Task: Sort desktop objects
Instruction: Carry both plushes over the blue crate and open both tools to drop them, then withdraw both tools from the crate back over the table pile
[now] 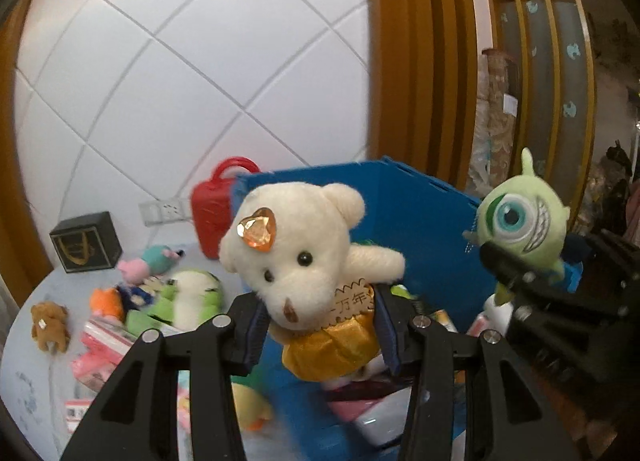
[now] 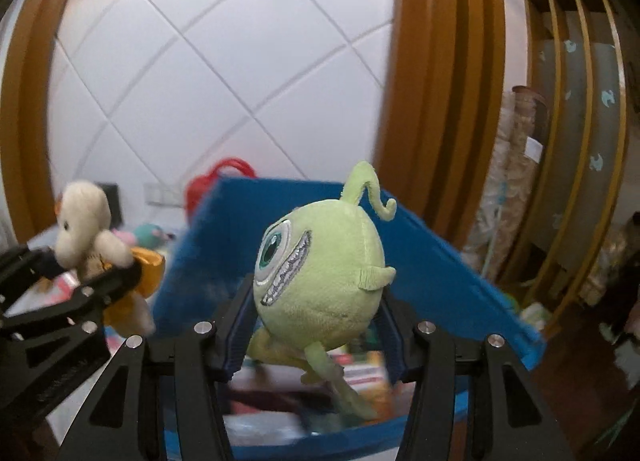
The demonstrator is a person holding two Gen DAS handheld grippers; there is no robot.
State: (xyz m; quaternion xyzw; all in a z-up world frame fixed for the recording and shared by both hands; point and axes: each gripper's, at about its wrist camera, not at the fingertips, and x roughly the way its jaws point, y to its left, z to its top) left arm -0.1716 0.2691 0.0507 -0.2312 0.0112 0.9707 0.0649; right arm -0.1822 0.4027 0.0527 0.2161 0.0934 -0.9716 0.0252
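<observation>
My left gripper (image 1: 320,331) is shut on a white teddy bear (image 1: 300,257) in a gold dress, held above the blue bin (image 1: 420,221). My right gripper (image 2: 314,335) is shut on a green one-eyed monster plush (image 2: 320,273), also held over the blue bin (image 2: 432,269). Each gripper shows in the other's view: the monster plush (image 1: 520,217) at the right of the left wrist view, the bear (image 2: 86,229) at the left of the right wrist view. The bin holds several small packets and toys, blurred.
Left of the bin on the pale table (image 1: 28,361) lie several plush toys: a brown bear (image 1: 50,325), an orange one (image 1: 106,301), a green-and-white one (image 1: 188,297), a pink-and-teal one (image 1: 150,261). A black box (image 1: 86,241) and a red toy case (image 1: 212,217) stand by the tiled wall.
</observation>
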